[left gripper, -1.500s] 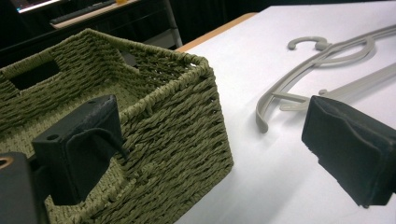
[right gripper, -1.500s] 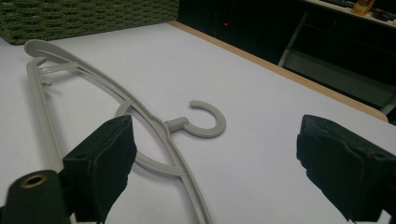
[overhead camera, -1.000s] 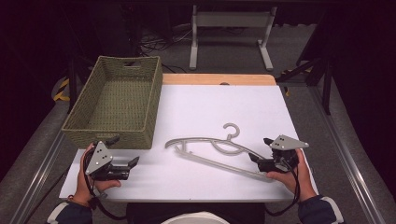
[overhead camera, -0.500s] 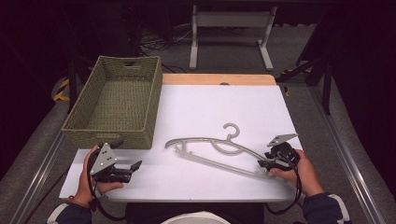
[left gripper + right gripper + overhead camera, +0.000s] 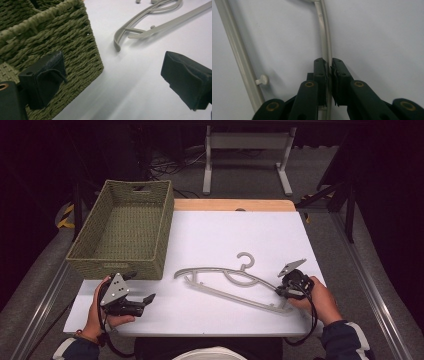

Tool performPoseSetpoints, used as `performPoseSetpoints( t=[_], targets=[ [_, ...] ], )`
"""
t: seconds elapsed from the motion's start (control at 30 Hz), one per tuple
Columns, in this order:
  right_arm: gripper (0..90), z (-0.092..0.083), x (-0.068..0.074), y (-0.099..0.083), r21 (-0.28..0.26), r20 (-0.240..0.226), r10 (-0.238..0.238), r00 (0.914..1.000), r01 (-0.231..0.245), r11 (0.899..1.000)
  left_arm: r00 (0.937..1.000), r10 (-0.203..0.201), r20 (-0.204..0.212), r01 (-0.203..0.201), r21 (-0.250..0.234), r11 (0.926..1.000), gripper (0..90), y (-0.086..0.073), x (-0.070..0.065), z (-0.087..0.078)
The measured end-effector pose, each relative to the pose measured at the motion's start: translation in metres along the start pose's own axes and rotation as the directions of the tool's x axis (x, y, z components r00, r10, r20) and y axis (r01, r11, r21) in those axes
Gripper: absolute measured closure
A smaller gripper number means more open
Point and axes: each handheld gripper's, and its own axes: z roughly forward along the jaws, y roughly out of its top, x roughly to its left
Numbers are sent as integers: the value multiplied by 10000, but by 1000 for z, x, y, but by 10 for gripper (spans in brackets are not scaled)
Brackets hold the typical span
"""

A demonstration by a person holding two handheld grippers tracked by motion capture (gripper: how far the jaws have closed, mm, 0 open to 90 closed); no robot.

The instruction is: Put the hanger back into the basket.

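While high view blurs it, right hand-held gripper just closed — clamps hanger arm (left wide).

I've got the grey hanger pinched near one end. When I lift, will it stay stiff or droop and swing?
The hanger looks like thin moulded plastic, so probably light and fairly stiff. The right gripper is clamped on its upper arm near the end, far from the middle, so the free end by the basket will likely sag and pivot. The smooth arm may twist between the pads.

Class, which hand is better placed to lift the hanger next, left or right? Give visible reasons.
Right. The right gripper is shut on the hanger arm; the left gripper is open beside the basket, apart from it.
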Motion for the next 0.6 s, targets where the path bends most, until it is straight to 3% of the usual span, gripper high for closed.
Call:
performPoseSetpoints(
  t=[0.1,0.23,0.33,0.43,0.53,0.6],
  targets=[
    [833,0,1,-2,-232,107,-81,9999,84,9997,9999,-20,147,18,79,10000,65,0,-1,2],
    [831,1,-2,-10,-1173,-84,-163,9998,152,9930,9993,-109,351,109,-8,9999,79,0,-2,2],
    [831,2,3,-12,-1795,478,-683,9965,759,9808,9990,-190,406,191,-31,9998,89,1,-2,3],
    [832,-4,11,-8,-2237,1181,-1363,9836,1601,9614,9991,-31,415,28,61,10000,89,5,-6,7],
    [832,-10,21,-3,-2431,1908,-1800,9650,2241,9437,9989,235,405,-237,63,9997,89,11,-9,9],
    [832,-16,26,0,-2662,2153,-2060,9546,2604,9281,9989,333,325,-337,109,9994,97,14,-10,11]
  ],
)
